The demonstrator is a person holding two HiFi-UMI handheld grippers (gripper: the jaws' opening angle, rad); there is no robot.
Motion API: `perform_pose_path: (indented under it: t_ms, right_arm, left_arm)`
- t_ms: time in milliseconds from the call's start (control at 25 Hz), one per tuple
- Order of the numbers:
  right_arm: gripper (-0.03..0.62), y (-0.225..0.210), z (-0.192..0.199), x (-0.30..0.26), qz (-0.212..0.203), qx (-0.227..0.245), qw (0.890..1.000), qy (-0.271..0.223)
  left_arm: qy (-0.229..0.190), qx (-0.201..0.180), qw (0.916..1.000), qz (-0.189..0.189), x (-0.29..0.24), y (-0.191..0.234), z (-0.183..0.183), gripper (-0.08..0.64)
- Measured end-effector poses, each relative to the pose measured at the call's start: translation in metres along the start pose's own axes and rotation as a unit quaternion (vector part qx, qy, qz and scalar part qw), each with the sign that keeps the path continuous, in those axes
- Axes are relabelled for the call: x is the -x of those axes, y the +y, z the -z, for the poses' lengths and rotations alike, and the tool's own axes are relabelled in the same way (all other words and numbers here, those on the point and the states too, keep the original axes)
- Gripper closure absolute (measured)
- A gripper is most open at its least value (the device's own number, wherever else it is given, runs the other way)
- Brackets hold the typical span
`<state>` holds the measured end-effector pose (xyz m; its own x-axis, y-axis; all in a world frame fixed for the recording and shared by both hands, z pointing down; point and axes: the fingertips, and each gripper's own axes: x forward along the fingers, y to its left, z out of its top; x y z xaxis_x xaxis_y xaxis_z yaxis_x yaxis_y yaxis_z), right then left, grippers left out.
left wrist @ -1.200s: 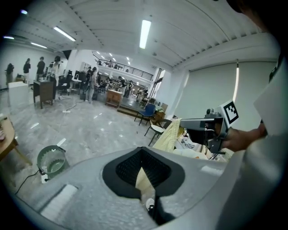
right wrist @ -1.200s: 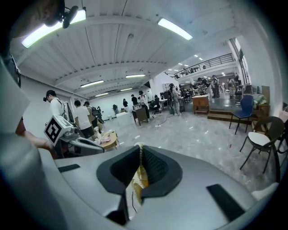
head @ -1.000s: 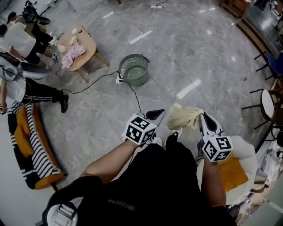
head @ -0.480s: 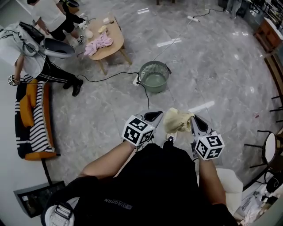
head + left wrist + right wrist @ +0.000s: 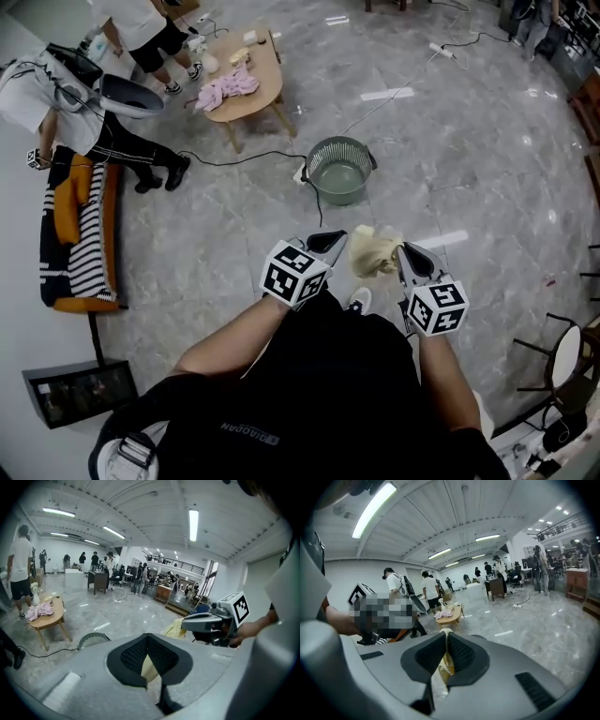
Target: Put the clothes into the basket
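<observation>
A pale yellow cloth (image 5: 373, 251) hangs bunched between my two grippers over the grey floor. My right gripper (image 5: 399, 253) is shut on its right side; yellow fabric shows between the jaws (image 5: 444, 660). My left gripper (image 5: 337, 241) is at the cloth's left edge, jaws together with cream fabric in their gap (image 5: 151, 667). The round grey-green basket (image 5: 339, 169) stands on the floor ahead of both grippers, also low in the left gripper view (image 5: 93, 640). Pink clothes (image 5: 225, 89) lie on a low wooden table (image 5: 258, 94) beyond it.
A black cable (image 5: 244, 157) and a power strip (image 5: 302, 174) lie by the basket. People (image 5: 94, 103) stand left of the table. A striped orange-cushioned seat (image 5: 80, 225) is at the left wall, a chair (image 5: 562, 352) at the lower right.
The basket and table have come nearer and more central as I walk toward them. Both grippers have drawn closer together, the left one now at the cloth's edge.
</observation>
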<state>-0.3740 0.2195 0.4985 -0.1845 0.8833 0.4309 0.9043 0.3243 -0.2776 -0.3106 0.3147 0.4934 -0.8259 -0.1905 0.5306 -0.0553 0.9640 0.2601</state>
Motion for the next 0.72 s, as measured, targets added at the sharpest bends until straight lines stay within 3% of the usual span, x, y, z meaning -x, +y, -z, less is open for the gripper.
perform_pose_path:
  t_ms: [440,720]
  right_arm:
    - [0.559,-0.029,-0.007,-0.032,-0.017,-0.009,1.0,0.009]
    - [0.558,-0.023,-0.021,-0.061,-0.023,0.009,0.999,0.025]
  left_arm:
    - [-0.008,0.009,0.9993,-0.036,-0.011,0.03,-0.021,0.56]
    - [-0.017,0.023,0.9985,-0.047,0.0,0.069,-0.024,0.56]
